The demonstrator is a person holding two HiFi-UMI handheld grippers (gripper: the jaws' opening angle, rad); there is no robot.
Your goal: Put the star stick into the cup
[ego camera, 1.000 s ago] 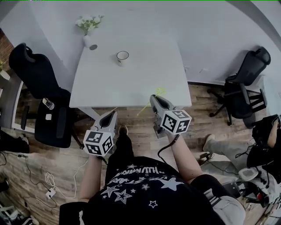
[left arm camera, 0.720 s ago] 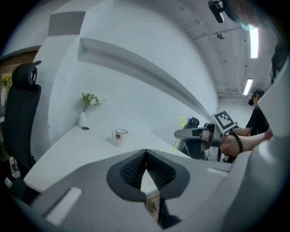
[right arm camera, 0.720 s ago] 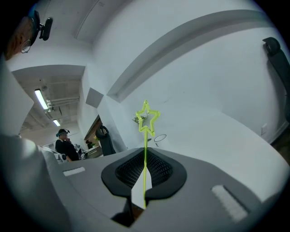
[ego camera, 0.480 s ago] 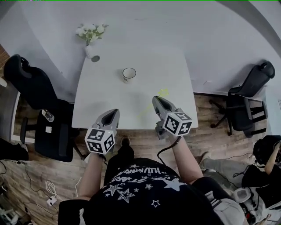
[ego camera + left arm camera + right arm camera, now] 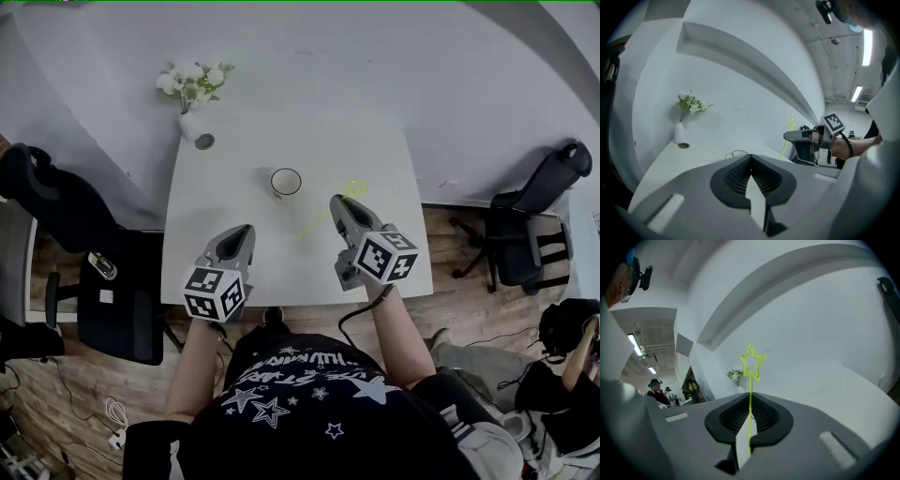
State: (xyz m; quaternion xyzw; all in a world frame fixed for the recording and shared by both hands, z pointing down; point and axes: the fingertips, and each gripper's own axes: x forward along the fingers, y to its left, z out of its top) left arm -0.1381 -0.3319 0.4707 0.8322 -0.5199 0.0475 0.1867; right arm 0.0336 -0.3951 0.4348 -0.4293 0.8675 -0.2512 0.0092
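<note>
The white cup [image 5: 285,182] stands on the white table [image 5: 375,141], near its middle. My right gripper [image 5: 339,202] is shut on the yellow-green star stick [image 5: 315,224], right of the cup and a little nearer to me. In the right gripper view the stick [image 5: 750,404] rises upright from between the jaws, with its star [image 5: 753,361] on top. My left gripper [image 5: 241,232] hovers over the table's near left part, shut with nothing in it [image 5: 750,158]. The left gripper view shows the cup's rim [image 5: 739,153] just past the jaws and the right gripper [image 5: 799,136] with the star [image 5: 791,123].
A white vase of flowers [image 5: 194,120] stands at the table's far left corner, a small round object [image 5: 204,142] beside it. Black office chairs stand to the left [image 5: 56,202] and right [image 5: 534,220] of the table. A wall runs behind the table.
Both grippers have moved forward from the table's near edge to over its top, closer to the cup. The star stick stayed held in the right gripper.
</note>
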